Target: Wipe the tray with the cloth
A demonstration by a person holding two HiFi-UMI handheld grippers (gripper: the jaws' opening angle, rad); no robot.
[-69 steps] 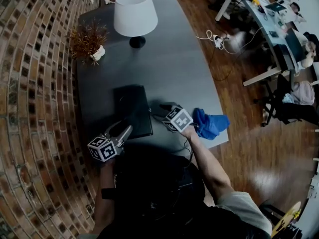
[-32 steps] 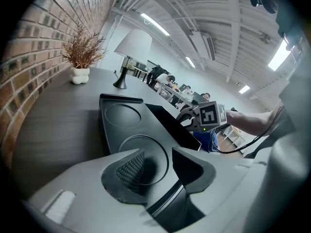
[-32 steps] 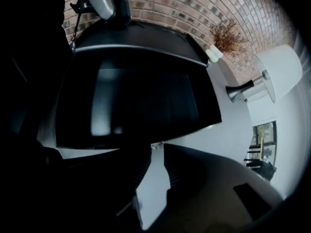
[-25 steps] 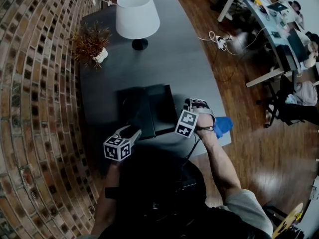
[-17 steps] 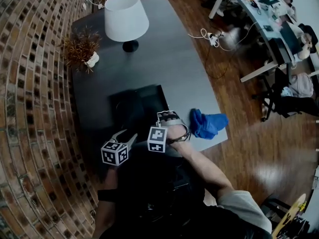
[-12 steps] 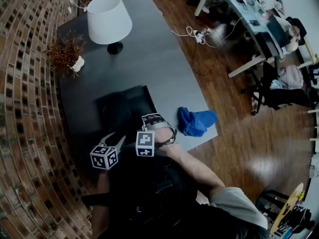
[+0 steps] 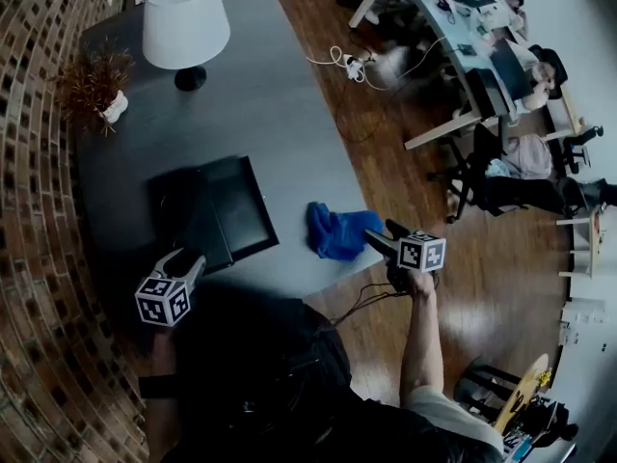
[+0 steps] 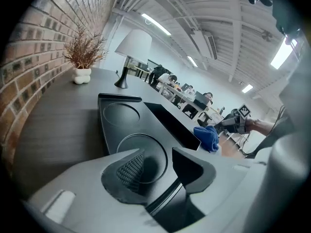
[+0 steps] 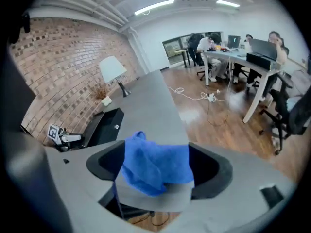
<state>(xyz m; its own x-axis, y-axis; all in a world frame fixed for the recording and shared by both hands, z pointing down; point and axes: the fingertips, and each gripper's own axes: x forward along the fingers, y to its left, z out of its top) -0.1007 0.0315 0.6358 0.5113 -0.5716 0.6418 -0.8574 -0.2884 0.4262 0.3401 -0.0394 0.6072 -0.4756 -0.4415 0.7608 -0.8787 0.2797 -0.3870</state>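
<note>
Black tray (image 7: 241,205) sits on the grey table (image 7: 280,95), near its front edge, below the lamp (image 7: 185,19). Left gripper (image 7: 191,258) is at the tray's near left corner, jaws partly closed on the rim. Blue cloth (image 7: 335,231) lies crumpled at the table's front right edge, well apart from the tray. Right gripper (image 7: 378,237) is at the cloth; its jaws have just been opening and now stand wide, cloth between them, pads not pressing.

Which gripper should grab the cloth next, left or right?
Right. The right gripper has just been opening its jaws, which now straddle the blue cloth. The left gripper is clamped on the tray, away from it.
</note>
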